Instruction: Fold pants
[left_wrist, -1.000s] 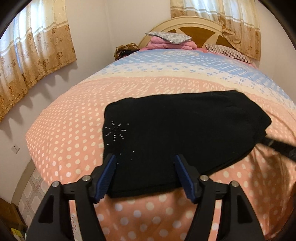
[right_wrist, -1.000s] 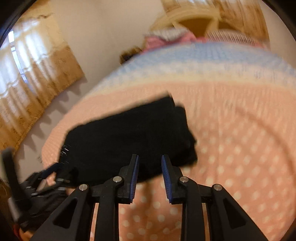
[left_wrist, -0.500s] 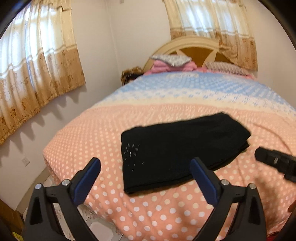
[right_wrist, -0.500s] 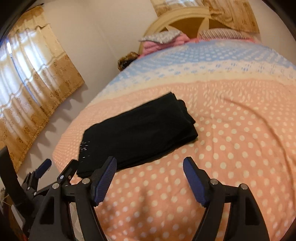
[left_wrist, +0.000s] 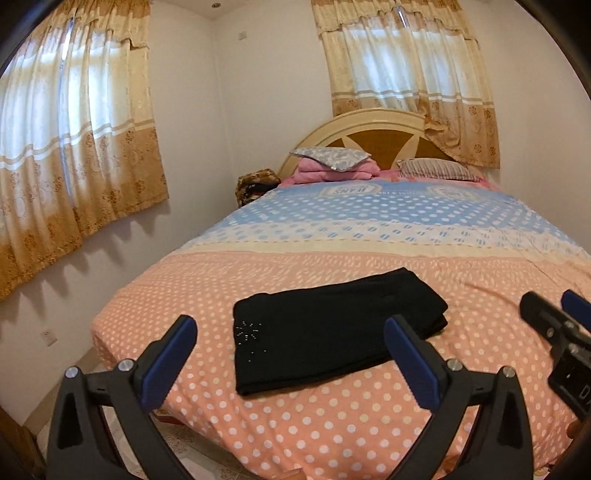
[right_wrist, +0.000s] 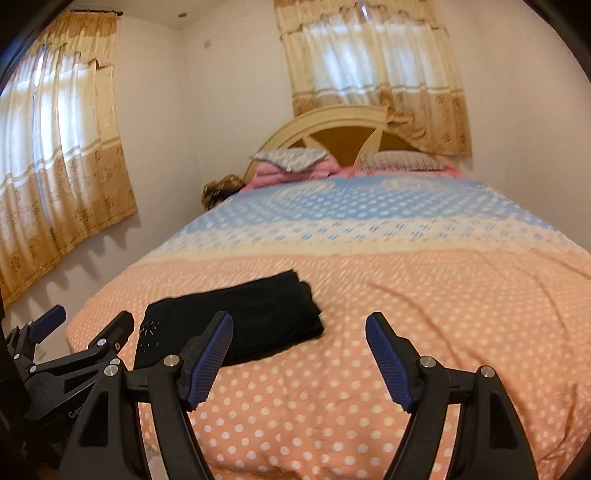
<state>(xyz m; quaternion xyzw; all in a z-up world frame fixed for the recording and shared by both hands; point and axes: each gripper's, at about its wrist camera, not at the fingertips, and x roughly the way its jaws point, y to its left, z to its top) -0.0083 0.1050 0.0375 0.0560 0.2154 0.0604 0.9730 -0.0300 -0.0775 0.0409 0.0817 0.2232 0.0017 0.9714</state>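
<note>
On bed (left_wrist: 332, 424), near foot edge: black pants (left_wrist: 332, 332) folded into flat rectangular stack, matte knit look, small silver stud cluster at left corner, layered edges visible at right end. Touched by neither gripper. Lying on peach polka-dot section of quilt; cream band, then blue dotted section farther up, fabric slightly wrinkled at right.

Left gripper (left_wrist: 291, 354): jaws spread fully wide, blue ribbed pads, black frame with silver bolts, nothing between pads; pants seen through gap, well beyond. Right gripper (right_wrist: 299, 354): jaws apart, empty, hanging over bare quilt just right of pants; view somewhat motion-blurred.

Versus one second back: both grippers pulled away from pants and raised, more room now visible; left jaws widened from partial to full spread, right jaws went from nearly closed to wide. Pants unchanged in place and fold.

At head end: arched cream-and-brown wooden headboard (left_wrist: 369, 129), grey patterned pillow (left_wrist: 328, 155) atop folded pink blanket (left_wrist: 332, 173), striped pillow (left_wrist: 432, 170) beside. Gold lace curtains (left_wrist: 74, 147) on both windows. No containers visible.
</note>
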